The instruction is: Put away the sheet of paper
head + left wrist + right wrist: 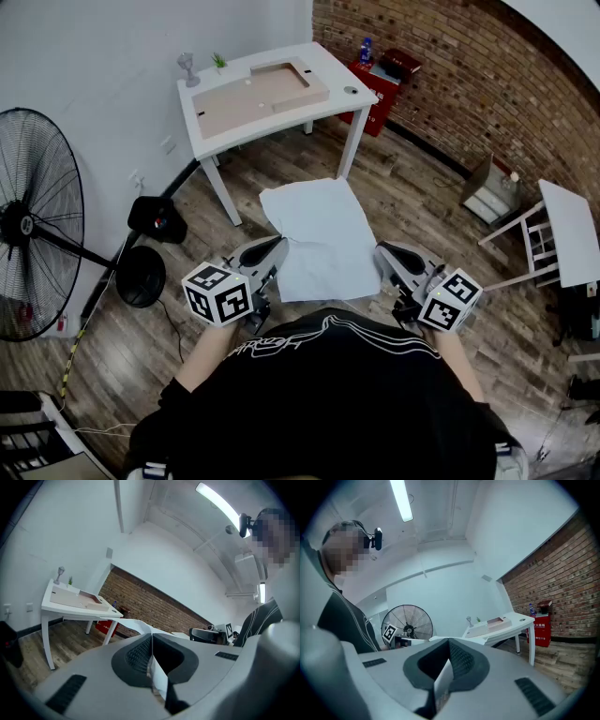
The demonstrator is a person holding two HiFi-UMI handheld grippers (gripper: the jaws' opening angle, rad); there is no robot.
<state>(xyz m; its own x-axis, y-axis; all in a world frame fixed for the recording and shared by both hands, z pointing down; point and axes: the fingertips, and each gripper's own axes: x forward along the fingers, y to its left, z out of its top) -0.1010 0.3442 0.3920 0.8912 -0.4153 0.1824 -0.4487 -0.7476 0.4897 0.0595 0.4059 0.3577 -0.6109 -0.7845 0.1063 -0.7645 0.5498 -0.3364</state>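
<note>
A large white sheet of paper [322,234] hangs spread out between my two grippers, in front of the person's chest and above the wooden floor. My left gripper [277,251] is shut on the sheet's near left corner; its edge [159,679] shows pinched between the jaws. My right gripper [382,253] is shut on the near right corner, with the paper edge [443,684] clamped between its jaws. The sheet's far end droops toward the white table [330,105]. On that table lies a flat tan box or tray [255,94].
A standing fan [33,225] is at the left with its round base [141,276] on the floor. A red cabinet [380,80] stands by the brick wall. A small white table [570,230] and a chair are at the right.
</note>
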